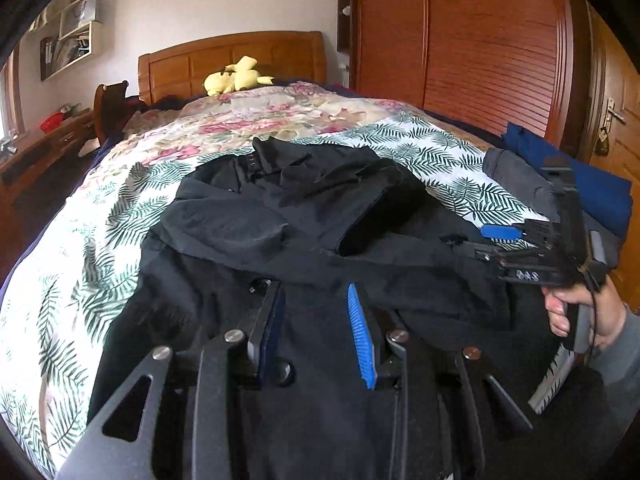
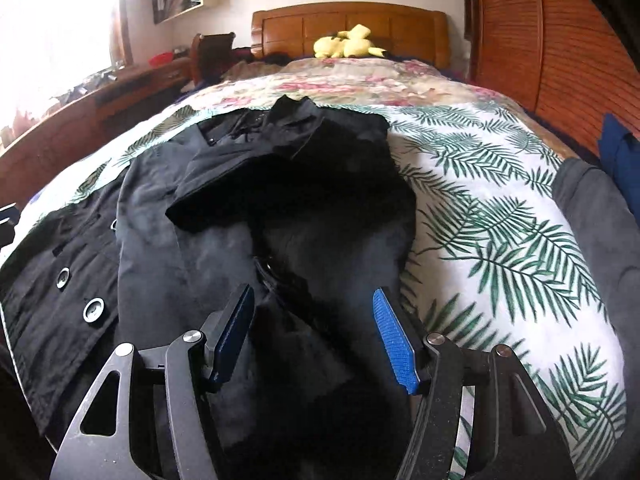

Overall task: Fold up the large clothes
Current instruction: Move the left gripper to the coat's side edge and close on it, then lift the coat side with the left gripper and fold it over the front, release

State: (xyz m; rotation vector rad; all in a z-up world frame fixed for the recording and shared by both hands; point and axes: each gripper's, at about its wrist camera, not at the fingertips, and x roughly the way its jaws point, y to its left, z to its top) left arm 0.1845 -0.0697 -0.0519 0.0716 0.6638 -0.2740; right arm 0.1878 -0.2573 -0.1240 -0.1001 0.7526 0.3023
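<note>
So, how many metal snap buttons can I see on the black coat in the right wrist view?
2: one snap low on the black coat's left flap, the other just above and left of it. Folds may hide more.

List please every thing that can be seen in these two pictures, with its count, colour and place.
coat: one, black, with metal buttons, spread on the near part of the bed
bedcover: one, white with green leaves, floral farther back, on the bed
plush toy: one, yellow, at the headboard
headboard: one, brown wood, far end of the bed
wardrobe: one, reddish wood, right of the bed
folded clothes: blue and grey, count unclear, right edge of the bed
desk: one, brown wood, left of the bed
wall shelf: one, white, on the left wall
left tongs: one, black with blue pads, open above the coat
right tongs: one, same colours, open above the coat
hand: one, holds the right tongs' handle
</note>
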